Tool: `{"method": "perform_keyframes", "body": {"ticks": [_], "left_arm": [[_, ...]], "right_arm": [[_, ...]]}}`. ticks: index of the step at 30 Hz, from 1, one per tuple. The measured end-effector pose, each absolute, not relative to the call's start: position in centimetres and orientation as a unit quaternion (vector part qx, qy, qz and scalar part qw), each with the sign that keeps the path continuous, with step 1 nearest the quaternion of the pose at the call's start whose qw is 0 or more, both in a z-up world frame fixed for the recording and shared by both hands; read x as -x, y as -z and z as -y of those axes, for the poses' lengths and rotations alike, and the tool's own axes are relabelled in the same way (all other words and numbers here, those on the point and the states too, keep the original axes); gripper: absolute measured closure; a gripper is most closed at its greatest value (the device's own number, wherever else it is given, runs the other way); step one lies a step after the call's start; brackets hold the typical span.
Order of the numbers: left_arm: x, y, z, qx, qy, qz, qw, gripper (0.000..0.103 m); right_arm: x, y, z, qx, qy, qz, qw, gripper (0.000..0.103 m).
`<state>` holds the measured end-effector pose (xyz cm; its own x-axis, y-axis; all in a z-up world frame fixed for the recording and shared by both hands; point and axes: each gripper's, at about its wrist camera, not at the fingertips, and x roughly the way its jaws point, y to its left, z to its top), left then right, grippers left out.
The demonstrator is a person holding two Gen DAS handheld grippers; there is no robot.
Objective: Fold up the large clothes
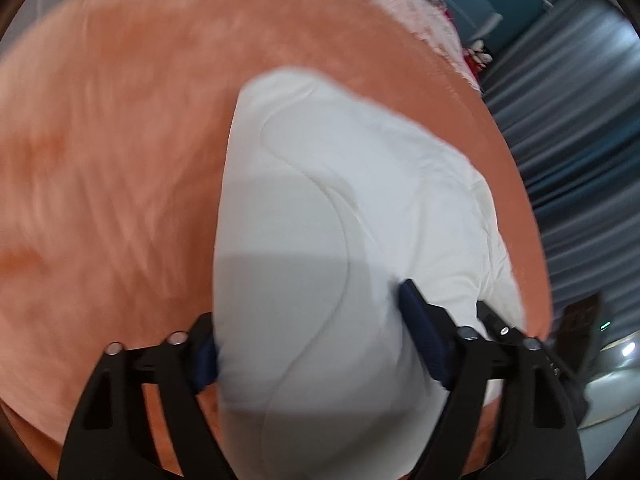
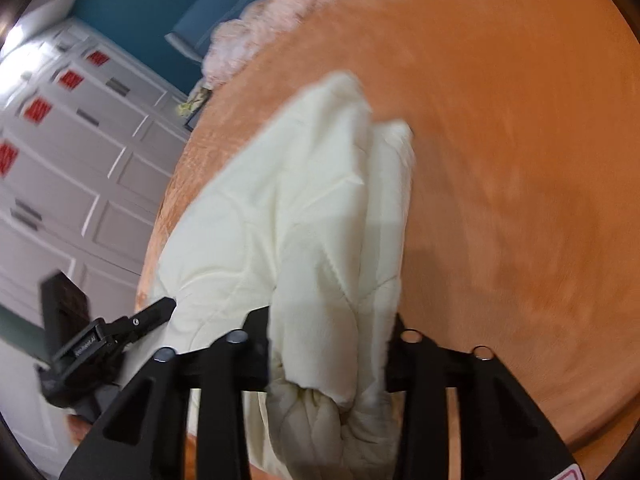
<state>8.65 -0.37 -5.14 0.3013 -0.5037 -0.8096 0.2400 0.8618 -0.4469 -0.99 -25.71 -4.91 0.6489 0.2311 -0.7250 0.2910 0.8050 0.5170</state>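
- Left wrist view: the white quilted garment (image 1: pixel 340 216) is seen on the orange bedcover (image 1: pixel 120 140), clamped by the left gripper (image 1: pixel 316 344); grey curtains (image 1: pixel 580 140) are shown.
- Right wrist view: a bunched fold is pinched by the right gripper (image 2: pixel 332 360); white cupboards (image 2: pixel 72 152) are shown.

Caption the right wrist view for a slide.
Right claw clamps a bunched cream quilted garment above an orange blanket.

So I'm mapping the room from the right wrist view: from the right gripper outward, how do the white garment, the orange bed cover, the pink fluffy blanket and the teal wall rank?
1. white garment, bunched between the right gripper's fingers.
2. orange bed cover, under and right of it.
3. pink fluffy blanket, beyond the cover, upper middle.
4. teal wall, behind it, upper left.
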Motion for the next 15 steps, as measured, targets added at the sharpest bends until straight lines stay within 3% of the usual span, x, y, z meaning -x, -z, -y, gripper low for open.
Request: {"method": "perform_keyframes", "body": {"ticks": [5, 15], "left_arm": [[-9.6, 0.8, 1.6, 0.071, 0.233, -0.489, 0.838, 0.04], [-16.9, -5.4, 2.2, 0.012, 0.213, -0.385, 0.898, 0.04]], "right_arm": [[-1.6, 0.1, 23.8, -0.233, 0.023, -0.376, 0.896, 0.075], [-12.4, -3.7, 23.3, -0.179, 0.006, -0.312, 0.933, 0.075]]}}
